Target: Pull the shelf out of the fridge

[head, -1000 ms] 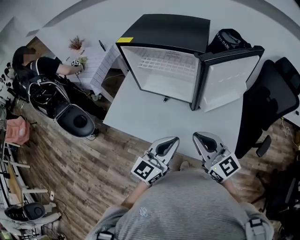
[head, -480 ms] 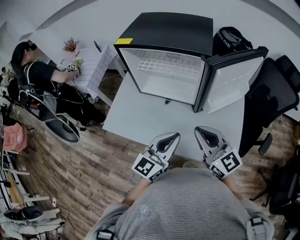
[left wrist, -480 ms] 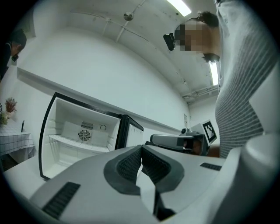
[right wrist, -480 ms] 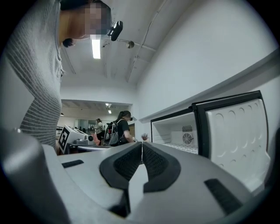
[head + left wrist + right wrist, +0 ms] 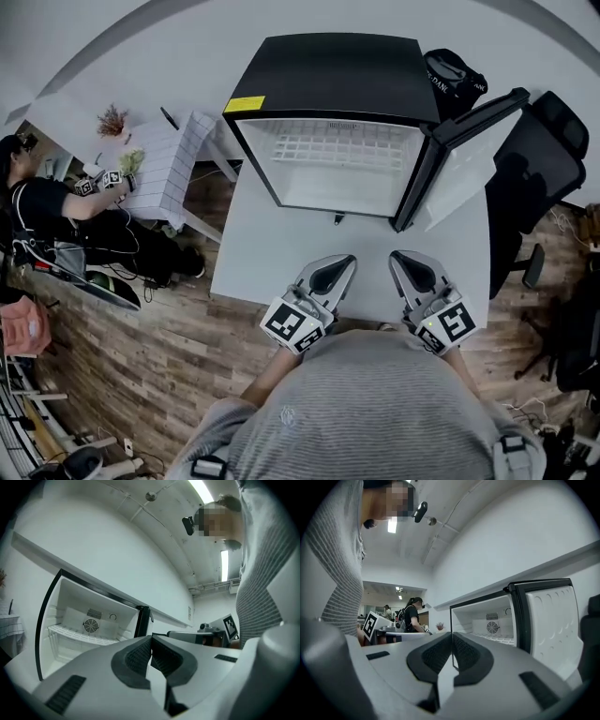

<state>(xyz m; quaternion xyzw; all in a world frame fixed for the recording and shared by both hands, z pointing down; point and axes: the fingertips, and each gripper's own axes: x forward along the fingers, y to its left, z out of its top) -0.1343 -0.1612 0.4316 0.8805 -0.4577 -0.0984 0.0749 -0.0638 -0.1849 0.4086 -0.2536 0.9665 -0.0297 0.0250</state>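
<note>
Hovering over the near edge of the white table (image 5: 272, 244), the left gripper (image 5: 339, 267) has its jaws pressed together, pad against pad, with nothing between them. The right gripper (image 5: 405, 265) sits just beside it, likewise closed and empty. Both are close to the person's striped grey torso and point toward the fridge (image 5: 337, 75), well apart from it and touching nothing.

The fridge stands at the far side of the table with its door (image 5: 459, 159) swung open to the right. The shelf (image 5: 328, 150), a white wire rack, lies inside the upper part of the cabinet.

From the head view the shelf shows as a grid seen from above. The gripper views look in level instead, showing a round fan grille (image 5: 90, 626) on the back wall above the shelf, which the head view does not show. The right gripper view also shows the moulded inner face of the door and people in a room behind.

Bare tabletop lies between the grippers and the fridge opening. A black bag (image 5: 455, 70) rests behind the fridge, a black chair (image 5: 544, 159) stands to the right, and another person (image 5: 47, 206) works at a second table (image 5: 173, 164) on the left.
</note>
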